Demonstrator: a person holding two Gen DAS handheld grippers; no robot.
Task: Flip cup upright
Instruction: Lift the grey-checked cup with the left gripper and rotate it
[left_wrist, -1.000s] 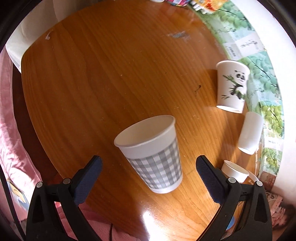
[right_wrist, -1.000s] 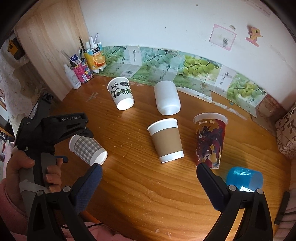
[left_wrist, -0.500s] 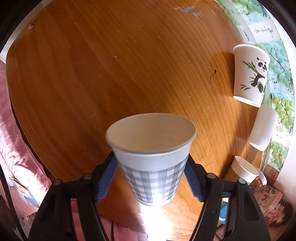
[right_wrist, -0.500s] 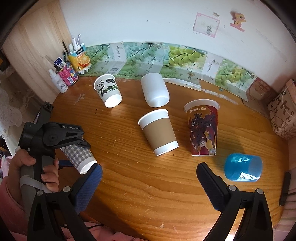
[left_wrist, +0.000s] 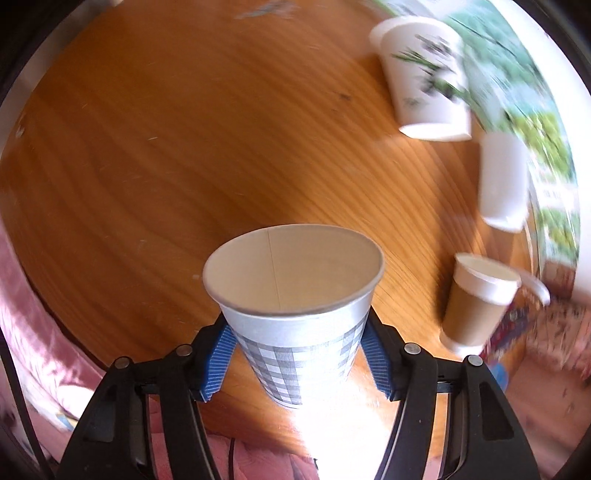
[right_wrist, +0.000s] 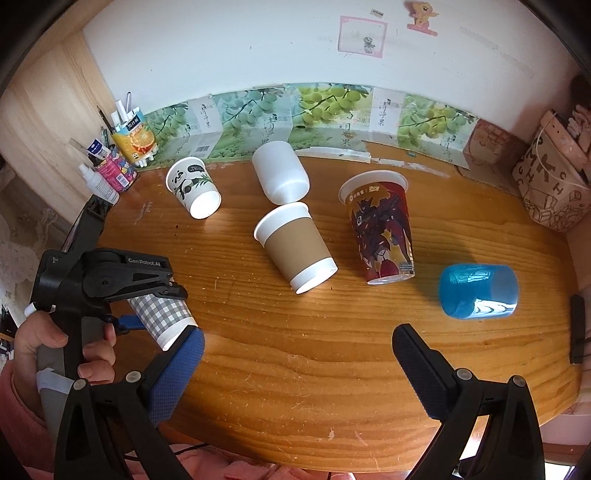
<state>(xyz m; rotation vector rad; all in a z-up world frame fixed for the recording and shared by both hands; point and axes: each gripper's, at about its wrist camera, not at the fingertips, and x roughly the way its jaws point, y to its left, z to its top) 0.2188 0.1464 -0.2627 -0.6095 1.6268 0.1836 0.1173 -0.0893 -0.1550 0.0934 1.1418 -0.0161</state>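
Note:
My left gripper (left_wrist: 299, 354) is shut on a grey checked paper cup (left_wrist: 295, 314), its blue pads pressing both sides below the rim. The cup's open mouth faces the camera in the left wrist view. In the right wrist view the same cup (right_wrist: 162, 317) hangs in the left gripper (right_wrist: 147, 295) at the table's left edge, lifted off the wood and tilted sideways. My right gripper (right_wrist: 295, 354) is open and empty above the table's front edge.
On the wooden table (right_wrist: 332, 332) are a panda cup (right_wrist: 192, 188), a white cup (right_wrist: 280, 173), a brown-sleeved cup (right_wrist: 295, 251), a red printed cup (right_wrist: 380, 229) and a blue cup (right_wrist: 476, 291). A pen holder and bottles (right_wrist: 122, 155) stand at the back left.
My left gripper closed on the checked cup, lifted it off the table and is turning it. The right gripper stayed open, its view shifting slightly.

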